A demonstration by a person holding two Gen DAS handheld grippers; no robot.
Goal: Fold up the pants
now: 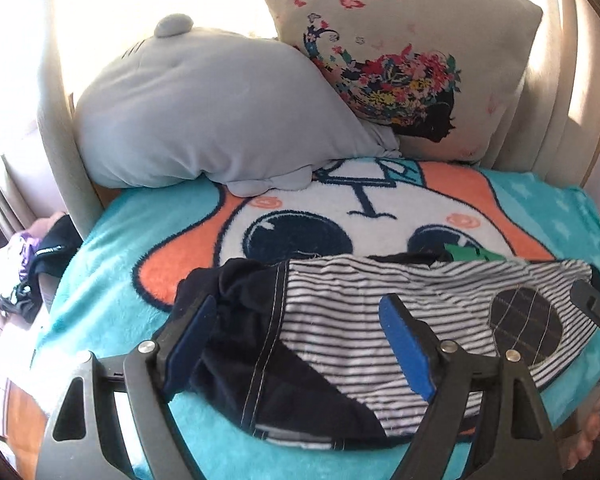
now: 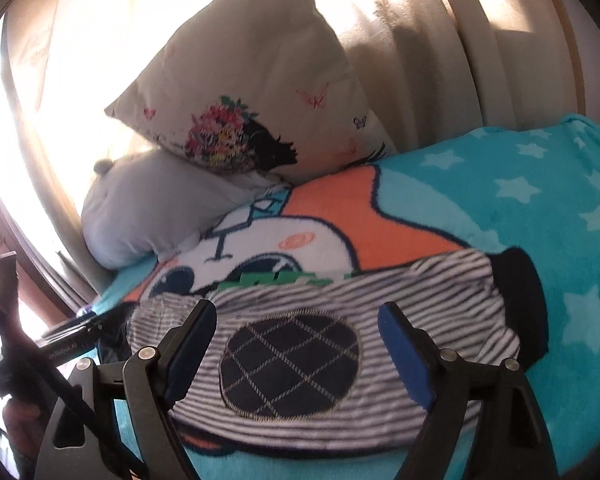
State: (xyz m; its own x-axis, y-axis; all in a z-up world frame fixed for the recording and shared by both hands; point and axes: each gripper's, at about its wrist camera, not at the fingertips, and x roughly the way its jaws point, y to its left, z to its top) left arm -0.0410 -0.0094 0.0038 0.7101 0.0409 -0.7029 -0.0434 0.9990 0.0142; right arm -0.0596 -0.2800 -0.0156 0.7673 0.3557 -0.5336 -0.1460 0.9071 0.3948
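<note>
Between my two hand-held grippers lie the pants (image 1: 340,312), already doubled into a compact bundle. Largest beneath everything is the bed's turquoise blanket (image 2: 540,208) with its cartoon face and stars, spreading out ahead of and to both sides of the hand-held grippers. Beyond the pants, at the far end, the floral cushion (image 1: 412,60) leans over the grey plush pillow (image 1: 204,120).

The pants are striped, with dark navy cuffs and waistband. From the left hand-held gripper (image 1: 300,340) the navy part sits between the spread fingers, a fold brushing the left pad (image 1: 192,336), but nothing is clamped. The right hand-held gripper (image 2: 300,344) is likewise released, its blue pads standing wide on either side of the quilted oval knee patch (image 2: 292,360), just over the cloth.

I judge the fold largely made and this the letting-go. To do it well I should lift both hand-held grippers straight away from the cloth, fingers wide, so no pad drags a layer loose. The bunched navy end near my left pad looks rumpled; pressing it flat afterwards would tidy the stack.
</note>
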